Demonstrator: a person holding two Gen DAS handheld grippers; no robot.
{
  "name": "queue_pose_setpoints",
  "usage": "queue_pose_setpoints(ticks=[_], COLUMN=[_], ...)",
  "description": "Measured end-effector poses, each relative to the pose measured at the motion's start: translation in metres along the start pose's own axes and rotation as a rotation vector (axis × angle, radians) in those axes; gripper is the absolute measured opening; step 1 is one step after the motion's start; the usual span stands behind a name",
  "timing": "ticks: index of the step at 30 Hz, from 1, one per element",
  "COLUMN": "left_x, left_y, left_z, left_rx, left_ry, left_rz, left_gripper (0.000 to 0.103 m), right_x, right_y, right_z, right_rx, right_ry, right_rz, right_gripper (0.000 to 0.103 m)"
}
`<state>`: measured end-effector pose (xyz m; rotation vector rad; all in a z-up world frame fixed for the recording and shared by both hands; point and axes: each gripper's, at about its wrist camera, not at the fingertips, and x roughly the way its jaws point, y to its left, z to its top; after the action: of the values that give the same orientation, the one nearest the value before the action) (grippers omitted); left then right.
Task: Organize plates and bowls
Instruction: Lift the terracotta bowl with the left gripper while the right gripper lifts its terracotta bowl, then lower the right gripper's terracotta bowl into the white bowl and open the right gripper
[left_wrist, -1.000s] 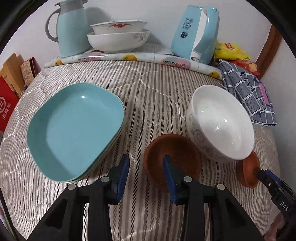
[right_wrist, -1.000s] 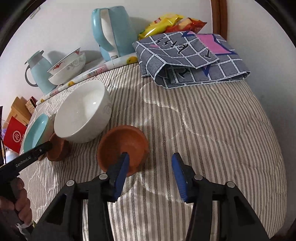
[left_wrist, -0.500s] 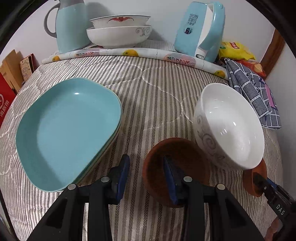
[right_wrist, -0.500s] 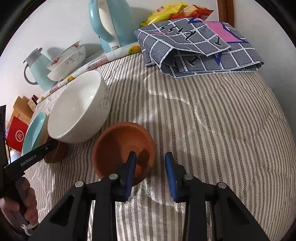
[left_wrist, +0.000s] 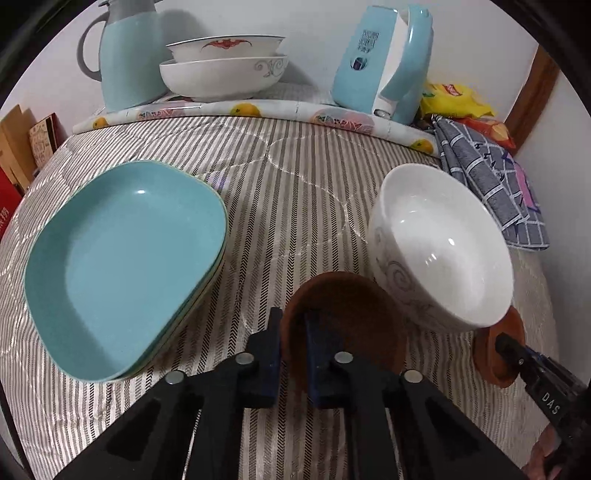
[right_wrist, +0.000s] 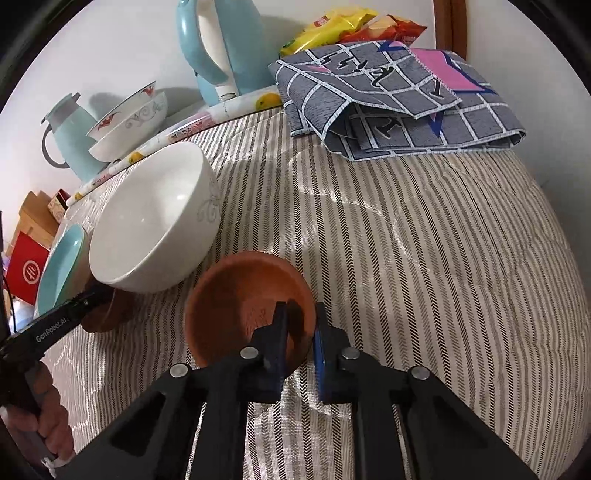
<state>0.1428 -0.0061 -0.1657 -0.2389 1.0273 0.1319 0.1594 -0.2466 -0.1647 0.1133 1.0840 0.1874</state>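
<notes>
Two small brown bowls flank a tilted white bowl (left_wrist: 443, 251) on the striped cover. My left gripper (left_wrist: 293, 332) has its jaws closing on the near rim of the left brown bowl (left_wrist: 354, 314), one pad inside and one outside, both pressing. My right gripper (right_wrist: 300, 328) clamps the rim of the right brown bowl (right_wrist: 236, 302) the same way. A stack of teal plates (left_wrist: 122, 258) lies to the left. In the right wrist view the left gripper (right_wrist: 92, 297) shows at the left brown bowl (right_wrist: 114, 314), held by a hand.
At the back stand a blue thermos jug (left_wrist: 125, 55), two stacked white patterned bowls (left_wrist: 225, 62) and a blue kettle (left_wrist: 384, 59). A folded checked cloth (right_wrist: 399, 107) and snack bags (right_wrist: 351, 26) lie at the back right. Boxes (right_wrist: 29, 266) stand off the left edge.
Both grippers went from open around the bowl rims to shut on them. The left brown bowl now sits tipped up in the left jaws.
</notes>
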Motion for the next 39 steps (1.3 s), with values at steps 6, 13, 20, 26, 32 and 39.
queue_pose_setpoints(ticks=[6, 13, 20, 26, 32, 39], left_x=[-0.012, -0.033, -0.059, -0.083, -0.101, -0.119], left_y=[-0.001, 0.001, 0.003, 0.003, 0.002, 0.001], left_z=[-0.002, 0.000, 0.004, 0.007, 0.008, 0.008], left_rx=[0.028, 0.045, 0.059, 0.071, 0.080, 0.080], left_ry=[-0.023, -0.054, -0.096, -0.135, -0.162, -0.183], left_rz=[-0.011, -0.019, -0.031, -0.047, -0.065, -0.074], left_gripper=[0.009, 0.009, 0.009, 0.009, 0.009, 0.009], right_x=[-0.016, -0.032, -0.056, -0.080, -0.099, -0.116], right_y=[0.004, 0.007, 0.016, 0.025, 0.032, 0.040], right_z=[-0.005, -0.012, -0.012, -0.010, -0.009, -0.006], right_rx=[-0.009, -0.010, -0.003, -0.002, -0.005, -0.010], right_ry=[-0.036, -0.055, -0.095, -0.140, -0.172, -0.196], right_rz=[-0.012, -0.023, -0.020, -0.017, -0.021, -0.014], right_gripper=[0.007, 0.007, 0.008, 0.007, 0.008, 0.008])
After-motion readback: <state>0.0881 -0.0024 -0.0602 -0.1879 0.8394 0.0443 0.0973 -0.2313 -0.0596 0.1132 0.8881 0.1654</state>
